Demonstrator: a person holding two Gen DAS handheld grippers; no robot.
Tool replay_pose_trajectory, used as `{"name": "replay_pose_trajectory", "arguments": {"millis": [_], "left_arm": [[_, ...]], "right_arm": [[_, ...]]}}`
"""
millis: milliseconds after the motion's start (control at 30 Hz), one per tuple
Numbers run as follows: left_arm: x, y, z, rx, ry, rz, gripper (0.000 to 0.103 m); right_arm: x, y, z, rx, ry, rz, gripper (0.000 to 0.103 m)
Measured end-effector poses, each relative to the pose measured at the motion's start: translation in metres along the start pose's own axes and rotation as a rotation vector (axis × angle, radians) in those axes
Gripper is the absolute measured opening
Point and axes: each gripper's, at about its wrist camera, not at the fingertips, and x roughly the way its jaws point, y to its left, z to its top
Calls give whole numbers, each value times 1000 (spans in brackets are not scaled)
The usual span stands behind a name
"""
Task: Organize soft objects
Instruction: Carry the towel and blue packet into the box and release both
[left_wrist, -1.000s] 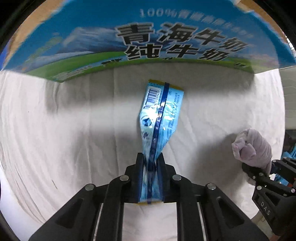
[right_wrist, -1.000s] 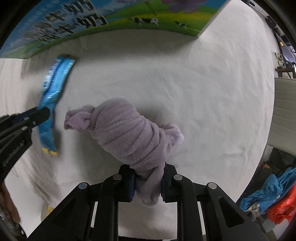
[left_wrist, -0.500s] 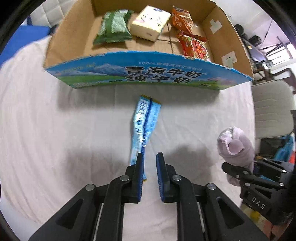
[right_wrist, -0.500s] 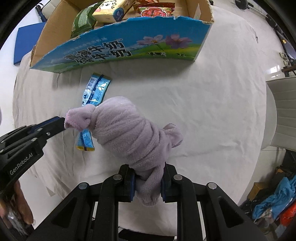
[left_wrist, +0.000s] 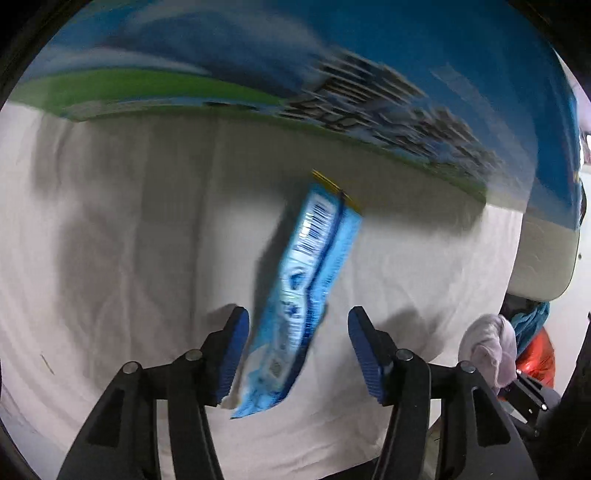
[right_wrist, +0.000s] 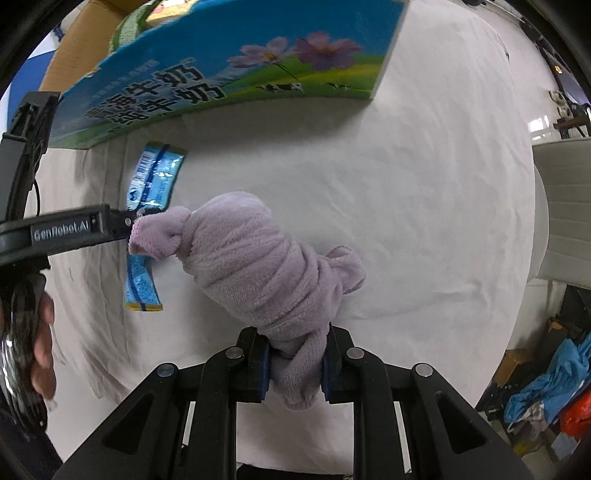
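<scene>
A: How much room is there around the left gripper?

B: Its fingers stand wide apart, and the blue snack packet lies on the white cloth of the worktop between them, running forward from the gap. The left finger sits just beside the packet's edge; I cannot tell if it touches. The right finger is clear of it. Ahead of the fingertips, past the packet's far end, the printed wall of the cardboard box closes the view. Bare cloth spreads to the left.

A: And the right gripper?

B: Its fingers are pinched on the lower end of the purple towel roll, which juts forward and to the left of them. To the right, open cloth reaches the rounded worktop edge, with a pale chair beyond it.

A: Count things for me.

B: One packet, one towel roll, one box, two grippers.

A: What does one camera see that the other misses?

B: Only the right wrist view shows over the box's rim, where a green pack sits inside, and the person's hand on the left tool. The left view is blurred, but it alone shows the spread of the left fingers.
</scene>
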Motion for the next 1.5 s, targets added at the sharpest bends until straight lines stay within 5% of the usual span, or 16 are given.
{"name": "replay_pose_trajectory", "arguments": {"millis": [100,200,300,700,933,1233,1500], "left_arm": [[12,-13,-1,55,16,77,51],[16,-27,-3,107,-39,209,25],[16,-30,-7,117,-69,236,21],[-17,-16,-71,85,-120,103,18],[-49,-10,-95,39,-230,64,15],[-139,-23,-105,74,-413,1,14],[-227,-45,-74,170,-546,38,14]], "right_arm": [[8,4,0,12,-3,-7,22],[10,6,-1,19,-13,-9,22],[5,7,-7,23,-22,-6,22],[-23,8,-28,13,-63,36,22],[-39,18,-36,-8,-92,55,22],[-118,31,-35,-71,-218,124,22],[-194,57,18,-123,-324,134,22]]}}
